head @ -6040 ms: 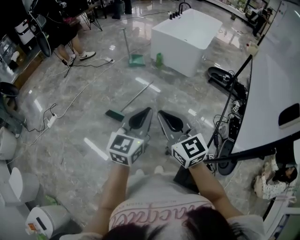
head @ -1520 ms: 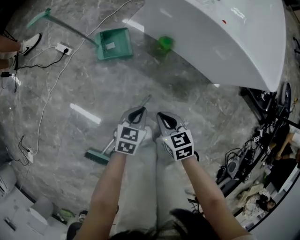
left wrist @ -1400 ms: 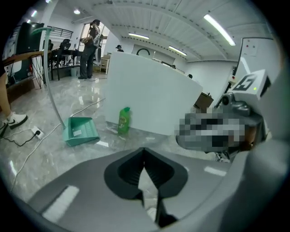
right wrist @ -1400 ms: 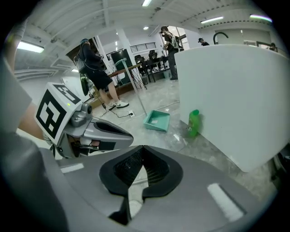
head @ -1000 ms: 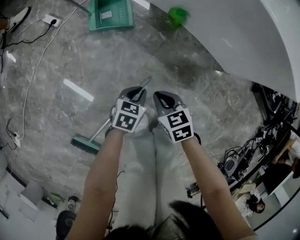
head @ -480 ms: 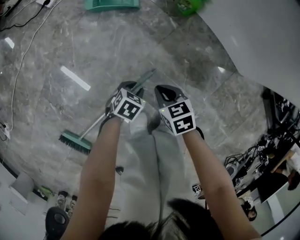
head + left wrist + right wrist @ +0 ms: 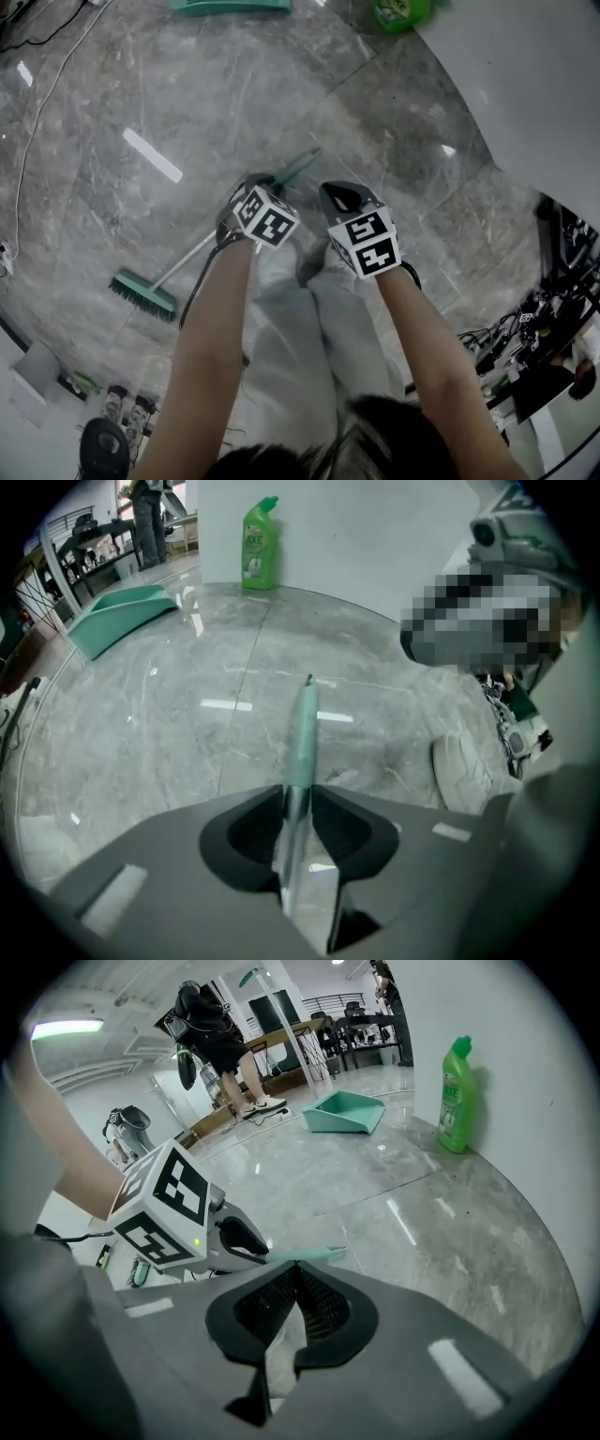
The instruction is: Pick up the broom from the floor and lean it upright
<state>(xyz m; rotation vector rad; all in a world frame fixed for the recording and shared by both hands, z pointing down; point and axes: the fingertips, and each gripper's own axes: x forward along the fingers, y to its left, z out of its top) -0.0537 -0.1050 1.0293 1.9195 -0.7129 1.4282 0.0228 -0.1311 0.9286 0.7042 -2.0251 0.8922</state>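
Observation:
The broom lies on the marble floor, its green brush head [image 7: 142, 292] at the left and its green-tipped handle [image 7: 298, 167] pointing up-right. My left gripper [image 7: 258, 183] points steeply down over the upper handle. In the left gripper view the handle [image 7: 303, 733] runs between the jaws of the left gripper [image 7: 296, 794], which are closing and touch it on both sides. My right gripper [image 7: 339, 195] hangs just right of the handle, shut and empty. From the right gripper [image 7: 295, 1267] I see the handle tip [image 7: 317, 1254] and the left gripper [image 7: 234, 1237] beside it.
A green dustpan [image 7: 230, 5] lies at the far edge of the floor. A green bottle [image 7: 401, 11] stands against the white tub [image 7: 525, 84]. My shoe [image 7: 464, 771] is near the handle. Cables and gear [image 7: 553, 309] crowd the right. A person [image 7: 216, 1035] stands far off.
Both grippers have sunk toward the floor. The left gripper has tilted down over the broom handle and now has it between its jaws. The broom has not moved.

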